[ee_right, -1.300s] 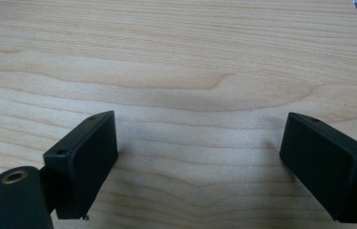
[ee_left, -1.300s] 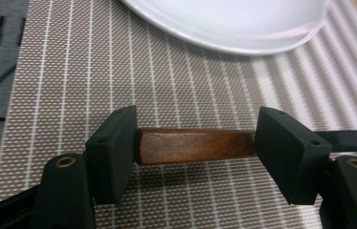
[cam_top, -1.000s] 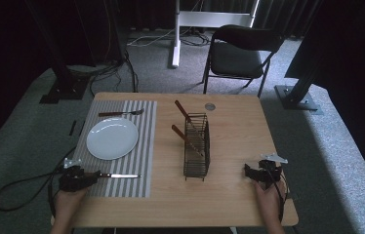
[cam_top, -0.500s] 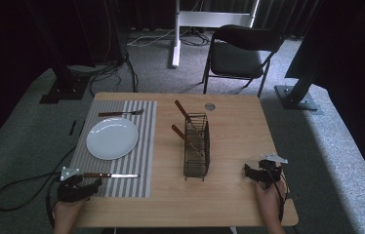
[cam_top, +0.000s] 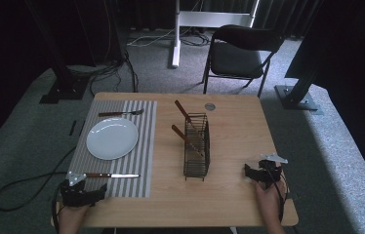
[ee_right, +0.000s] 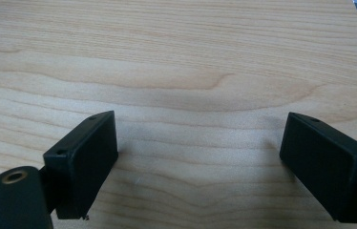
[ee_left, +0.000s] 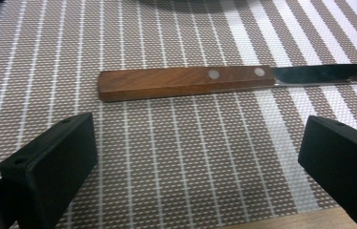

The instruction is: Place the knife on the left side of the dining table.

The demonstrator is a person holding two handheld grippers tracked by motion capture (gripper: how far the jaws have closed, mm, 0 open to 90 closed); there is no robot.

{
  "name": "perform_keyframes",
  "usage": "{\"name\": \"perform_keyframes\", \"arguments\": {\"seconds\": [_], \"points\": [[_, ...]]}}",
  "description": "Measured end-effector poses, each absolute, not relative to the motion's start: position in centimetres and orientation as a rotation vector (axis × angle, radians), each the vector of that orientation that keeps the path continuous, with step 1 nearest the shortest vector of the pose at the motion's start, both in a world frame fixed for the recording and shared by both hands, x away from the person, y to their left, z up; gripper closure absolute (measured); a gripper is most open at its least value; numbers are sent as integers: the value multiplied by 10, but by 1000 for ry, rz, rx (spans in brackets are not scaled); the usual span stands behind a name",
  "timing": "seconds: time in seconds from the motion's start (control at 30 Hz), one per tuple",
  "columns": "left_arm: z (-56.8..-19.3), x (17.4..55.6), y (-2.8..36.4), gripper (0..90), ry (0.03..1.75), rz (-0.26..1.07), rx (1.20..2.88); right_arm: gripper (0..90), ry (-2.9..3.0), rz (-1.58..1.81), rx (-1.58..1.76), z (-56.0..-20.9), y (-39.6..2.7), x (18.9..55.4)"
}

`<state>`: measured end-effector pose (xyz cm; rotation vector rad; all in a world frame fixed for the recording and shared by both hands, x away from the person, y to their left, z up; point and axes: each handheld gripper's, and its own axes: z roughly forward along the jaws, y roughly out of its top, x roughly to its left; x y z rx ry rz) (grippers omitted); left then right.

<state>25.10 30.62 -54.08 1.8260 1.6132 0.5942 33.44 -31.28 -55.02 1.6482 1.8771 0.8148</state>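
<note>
Lying flat on the striped mat, the knife points its wooden handle at the left gripper — nothing sits between them. The white plate is just behind, the wire basket farther off. The left gripper's jaws have just spread wide, holding nothing. The right gripper — spread too — rests over bare table.

Spread jaws — bare table (wood)
</note>
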Motion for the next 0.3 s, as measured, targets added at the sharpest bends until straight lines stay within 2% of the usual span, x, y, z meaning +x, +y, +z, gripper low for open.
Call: {"name": "perform_keyframes", "arguments": {"seconds": [0.3], "points": [[-543,249,307,0,1608,657,1833,118,1878,814,1648,-550,-313,334]]}}
